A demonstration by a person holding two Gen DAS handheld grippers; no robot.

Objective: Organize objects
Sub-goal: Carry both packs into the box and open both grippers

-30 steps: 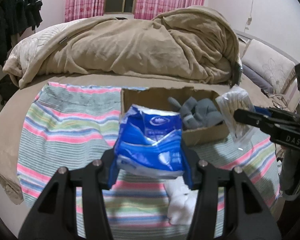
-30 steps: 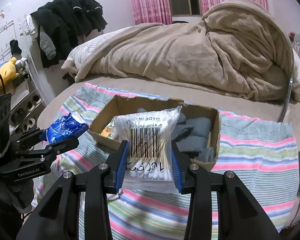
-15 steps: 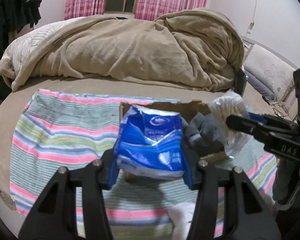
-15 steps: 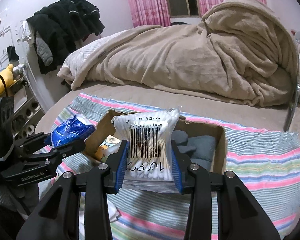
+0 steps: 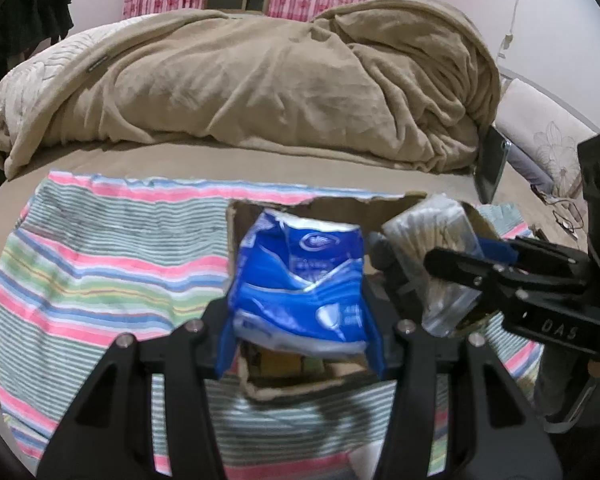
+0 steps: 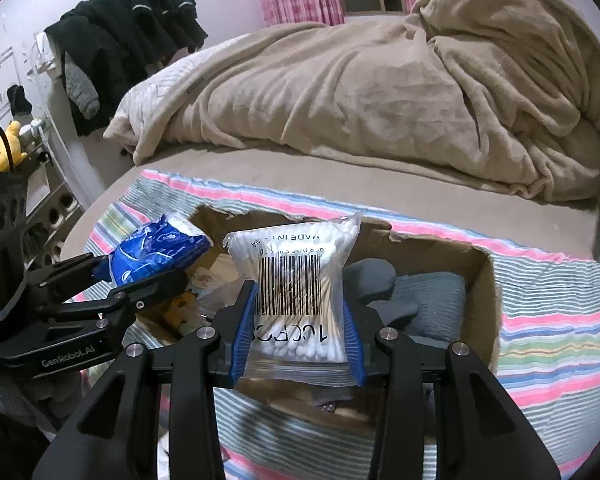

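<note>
Two packets held at once, both above the open cardboard box point(image 6: 480, 280) on the striped cloth point(image 5: 100, 272) over the bed. Left gripper point(image 5: 300, 320) pinching the blue tissue pack point(image 5: 300, 280) over the box's left part; right gripper point(image 6: 298, 336) clamped on the cotton swab bag point(image 6: 296, 280) by its sides. Probably poised for dropping in beside the grey socks point(image 6: 424, 300), kept high to clear the torn walls.
</note>
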